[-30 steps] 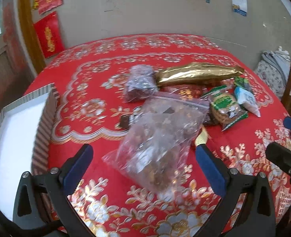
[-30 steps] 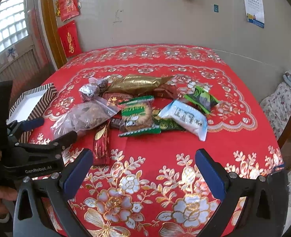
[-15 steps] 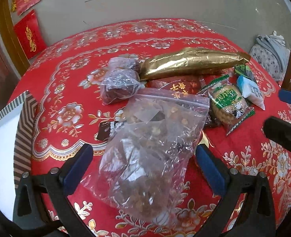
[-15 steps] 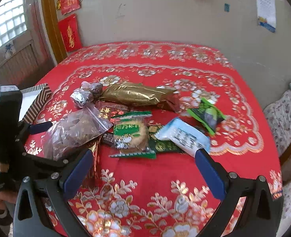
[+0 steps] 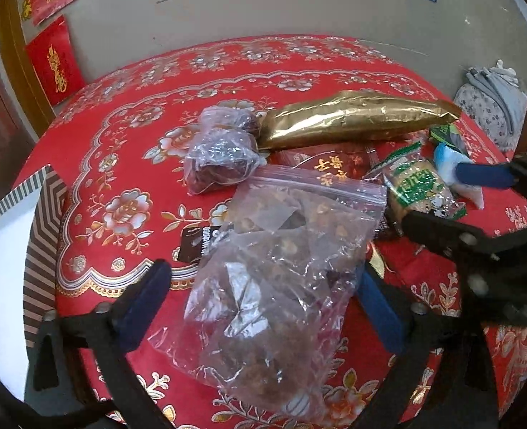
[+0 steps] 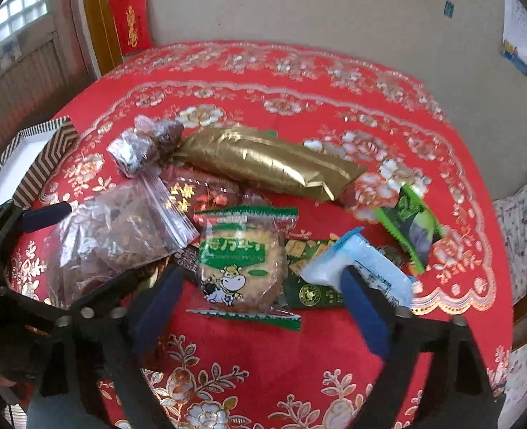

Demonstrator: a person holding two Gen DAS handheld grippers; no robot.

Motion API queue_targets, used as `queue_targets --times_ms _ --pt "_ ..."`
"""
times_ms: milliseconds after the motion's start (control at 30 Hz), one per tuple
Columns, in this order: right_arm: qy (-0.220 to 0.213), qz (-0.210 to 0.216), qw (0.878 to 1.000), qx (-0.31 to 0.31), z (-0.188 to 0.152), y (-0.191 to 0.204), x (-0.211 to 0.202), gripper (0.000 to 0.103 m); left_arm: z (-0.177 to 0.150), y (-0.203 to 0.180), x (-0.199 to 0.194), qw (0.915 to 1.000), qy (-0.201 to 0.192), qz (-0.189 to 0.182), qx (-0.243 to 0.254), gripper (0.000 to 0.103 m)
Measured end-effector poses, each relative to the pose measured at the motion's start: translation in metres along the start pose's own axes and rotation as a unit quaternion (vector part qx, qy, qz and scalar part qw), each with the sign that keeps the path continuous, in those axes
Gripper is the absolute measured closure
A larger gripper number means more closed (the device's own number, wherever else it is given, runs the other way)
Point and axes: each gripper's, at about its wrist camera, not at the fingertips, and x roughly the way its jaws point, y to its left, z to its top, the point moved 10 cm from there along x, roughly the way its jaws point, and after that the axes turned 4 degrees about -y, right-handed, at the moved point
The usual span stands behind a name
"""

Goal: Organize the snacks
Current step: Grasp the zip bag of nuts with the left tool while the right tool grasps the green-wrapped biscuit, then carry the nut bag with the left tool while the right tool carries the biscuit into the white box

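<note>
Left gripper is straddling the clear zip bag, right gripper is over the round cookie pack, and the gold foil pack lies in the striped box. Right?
Not quite. The gold foil pack lies on the red tablecloth, not in the striped box, which sits apart at the table edge, per the left wrist view. Rest holds.

Closing left hand-held gripper (image 5: 263,307) astride clear zip bag (image 5: 281,268)

The white box (image 5: 5,250) with its striped rim is cut off by the left wrist view's nine o'clock edge. A dark packet (image 5: 199,243) shows only a corner — the zip bag (image 5: 281,261) covers the rest. At three o'clock the right gripper (image 5: 485,193) hides part of the pale blue packet (image 5: 445,153); its print is unreadable.
</note>
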Motion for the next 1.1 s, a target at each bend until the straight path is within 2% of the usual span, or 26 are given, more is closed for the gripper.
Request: queue_targets --times_ms 33,67,267,400,667,833,1100 --pt "0.003 0.001 1.0 -0.004 -0.002 0.0 0.001 0.04 0.0 -0.001 -0.001 1.0 -0.001 -0.001 0.001 0.024" --pt "0.004 0.003 1.0 -0.002 -0.005 0.0 0.001 0.041 -0.001 0.0 -0.002 1.0 0.0 0.001 0.001 0.036" --pt "-0.011 0.024 1.0 0.016 -0.013 0.002 -0.011 0.045 -0.007 -0.001 -0.013 0.9999 -0.011 0.001 -0.006 0.066" --pt "-0.029 0.03 0.999 0.019 -0.014 0.007 -0.026 0.045 -0.012 -0.004 -0.024 0.9997 -0.015 -0.012 -0.012 0.069" --pt "-0.041 0.058 0.997 0.027 -0.014 0.021 -0.039 0.047 -0.014 0.005 -0.05 0.9993 -0.033 -0.006 -0.019 0.07" --pt "-0.046 0.057 0.997 0.014 -0.004 0.035 -0.043 0.048 -0.01 0.02 -0.068 0.9988 -0.043 0.004 -0.023 0.07" --pt "0.011 0.065 0.998 0.008 -0.028 0.038 -0.025 0.047 -0.015 0.034 -0.071 0.9986 -0.04 0.005 -0.034 0.07"
